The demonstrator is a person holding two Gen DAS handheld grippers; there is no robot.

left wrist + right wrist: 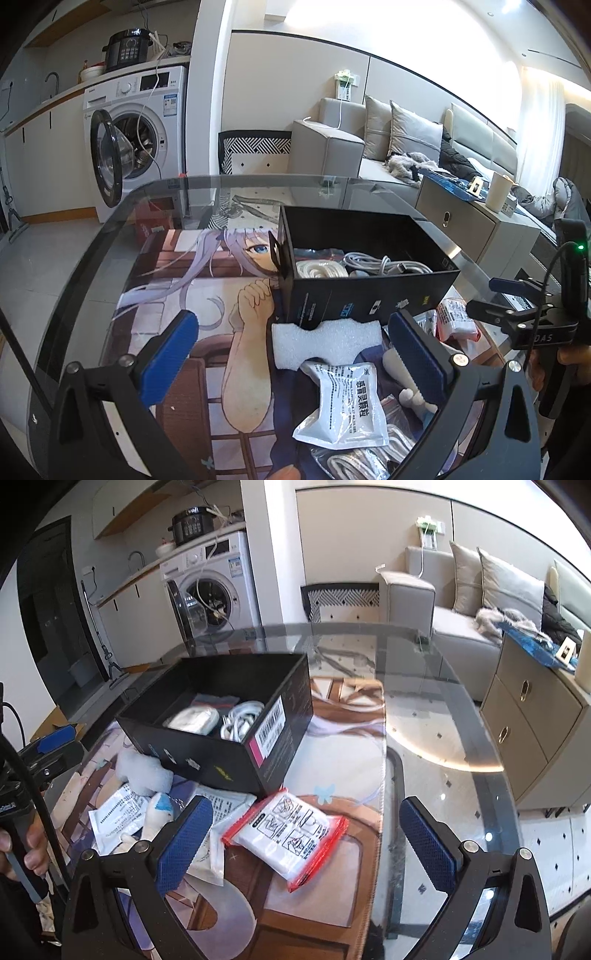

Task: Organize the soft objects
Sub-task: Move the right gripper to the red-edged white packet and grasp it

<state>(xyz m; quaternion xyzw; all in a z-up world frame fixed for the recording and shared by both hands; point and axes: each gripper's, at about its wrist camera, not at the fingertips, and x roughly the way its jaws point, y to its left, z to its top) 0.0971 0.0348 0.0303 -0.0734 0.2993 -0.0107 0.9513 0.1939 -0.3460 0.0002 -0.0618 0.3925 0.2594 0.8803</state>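
Both grippers hang wide and empty: left gripper [291,354], right gripper [306,834]. Nearest the right one lies the red-edged pouch [286,832], flat on the printed mat [332,904], just in front of the black box [221,716]. It looks light, squashy and slick, so pinching a sealed edge seems best. Further off, the glass table [424,709], then a washing machine [214,579] and sofa [454,627].

Behind the glass worktop [110,236]: washing machine [147,122] with door open, pressure cooker [127,50] on top, grey sofa [454,620] bearing 2 cushions [402,129], beige cabinet [532,723].
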